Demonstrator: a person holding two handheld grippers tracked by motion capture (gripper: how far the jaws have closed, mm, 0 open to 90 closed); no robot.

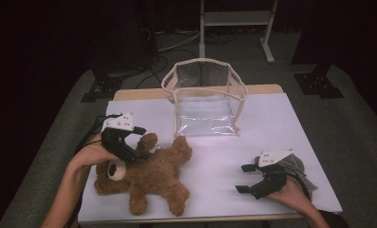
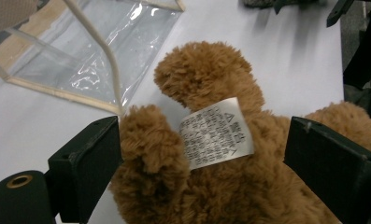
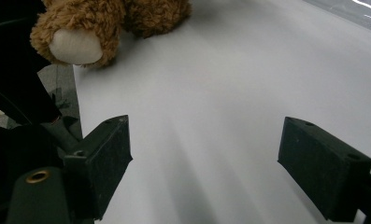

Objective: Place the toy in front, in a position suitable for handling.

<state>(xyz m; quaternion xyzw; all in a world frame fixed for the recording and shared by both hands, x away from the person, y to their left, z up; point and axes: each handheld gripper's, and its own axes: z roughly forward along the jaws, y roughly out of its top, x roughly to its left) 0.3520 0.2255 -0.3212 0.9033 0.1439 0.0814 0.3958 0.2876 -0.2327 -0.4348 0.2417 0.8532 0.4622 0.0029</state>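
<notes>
Teddy bear lay at the lower left of the high view, with your left gripper spread over it and nothing yet clamped.

You had the left gripper's jaws wide apart, straddling the bear's limbs and white care label in the left gripper view; one jaw sat just beside a plush limb, the other near the body, neither pressing in. To do the grasp well, I judged you needed to sink lower so the pads caught firm stuffing, not loose fur or the label, then squeeze on a limb or the torso. Your right gripper hung released at the lower right of the high view, above bare white table, well apart from the bear. The clear plastic bag stood open at upper centre, a likely destination.
</notes>
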